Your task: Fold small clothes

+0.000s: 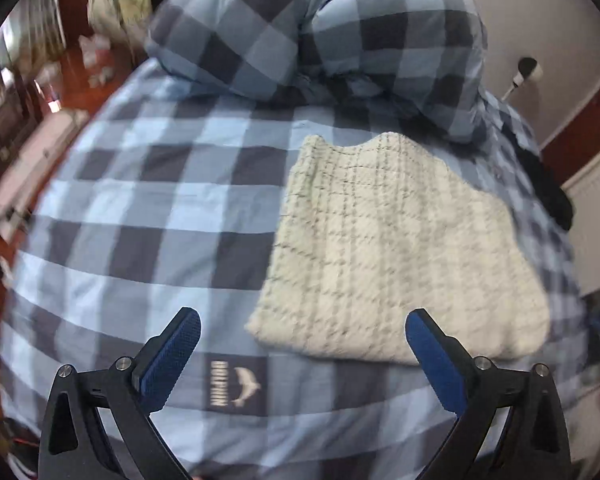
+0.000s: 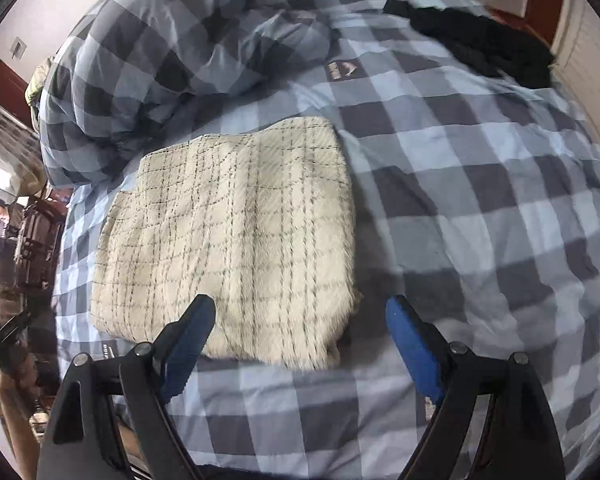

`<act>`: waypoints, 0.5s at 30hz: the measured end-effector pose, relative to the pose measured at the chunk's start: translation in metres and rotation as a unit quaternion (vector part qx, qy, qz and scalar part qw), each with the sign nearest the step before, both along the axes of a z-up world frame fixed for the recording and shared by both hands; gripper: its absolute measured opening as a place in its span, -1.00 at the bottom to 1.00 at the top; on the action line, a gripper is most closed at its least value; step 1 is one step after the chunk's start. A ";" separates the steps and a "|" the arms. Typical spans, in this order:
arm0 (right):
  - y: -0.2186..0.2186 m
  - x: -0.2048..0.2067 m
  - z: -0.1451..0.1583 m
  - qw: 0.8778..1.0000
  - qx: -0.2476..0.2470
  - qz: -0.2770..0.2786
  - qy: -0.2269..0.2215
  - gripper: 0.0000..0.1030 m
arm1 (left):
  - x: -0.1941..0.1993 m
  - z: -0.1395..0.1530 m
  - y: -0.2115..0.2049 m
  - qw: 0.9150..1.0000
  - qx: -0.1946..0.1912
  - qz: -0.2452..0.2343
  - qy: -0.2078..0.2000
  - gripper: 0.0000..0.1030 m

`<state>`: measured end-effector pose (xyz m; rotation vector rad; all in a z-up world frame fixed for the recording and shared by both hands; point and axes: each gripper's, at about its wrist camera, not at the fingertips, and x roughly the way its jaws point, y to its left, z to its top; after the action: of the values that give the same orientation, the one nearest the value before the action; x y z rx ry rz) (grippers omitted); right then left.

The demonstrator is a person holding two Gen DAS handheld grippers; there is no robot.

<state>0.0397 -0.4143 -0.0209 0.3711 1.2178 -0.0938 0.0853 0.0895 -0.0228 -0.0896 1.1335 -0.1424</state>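
A bed [image 1: 148,208] in blue, grey and dark checked sheets fills both views, with a bunched checked duvet [image 1: 320,28] at the top. Reddish wooden floor [image 1: 80,64] shows at upper left in the left view, pale wall [image 1: 540,12] at upper right. Daylight is soft.

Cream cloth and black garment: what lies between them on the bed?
Only the checked bedcover, with a dark logo patch on it; the right wrist view shows this stretch from the cream cloth to the black garment.
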 end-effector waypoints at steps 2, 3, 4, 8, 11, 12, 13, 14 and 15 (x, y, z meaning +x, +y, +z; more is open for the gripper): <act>0.003 -0.010 -0.001 1.000 0.009 -0.011 0.005 0.65 | -0.008 -0.009 -0.012 0.998 0.050 -0.022 -0.008 1.00; 0.005 -0.016 -0.001 0.999 0.023 -0.022 -0.003 0.65 | -0.008 -0.014 -0.015 0.998 0.059 -0.027 -0.004 1.00; 0.007 -0.019 -0.003 0.999 0.024 -0.029 -0.010 0.65 | -0.006 -0.023 -0.020 0.997 0.064 -0.035 0.005 1.00; 0.010 -0.023 -0.024 0.998 -0.005 -0.060 -0.008 0.65 | 0.015 -0.057 -0.028 0.994 0.068 -0.071 0.047 1.00; 0.005 -0.024 -0.045 0.998 0.022 -0.059 -0.009 0.65 | 0.025 -0.067 -0.018 0.993 0.072 -0.085 0.034 1.00; 0.003 -0.022 -0.053 0.998 0.021 -0.053 -0.003 0.65 | 0.030 -0.071 -0.012 0.994 0.069 -0.079 0.030 1.00; 0.003 -0.022 -0.058 0.999 0.018 -0.050 0.003 0.65 | 0.035 -0.076 -0.007 0.995 0.065 -0.073 0.031 1.00; 0.002 -0.018 -0.065 0.999 0.015 -0.047 0.009 0.65 | 0.040 -0.082 -0.004 0.995 0.059 -0.068 0.038 1.00; 0.000 -0.014 -0.072 0.999 0.017 -0.046 0.015 0.64 | 0.045 -0.090 -0.001 0.995 0.052 -0.065 0.051 1.00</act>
<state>0.0256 -0.4141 -0.0930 0.4562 1.2324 -0.1583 0.1300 0.0886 -0.1123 0.0701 1.2477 -0.1967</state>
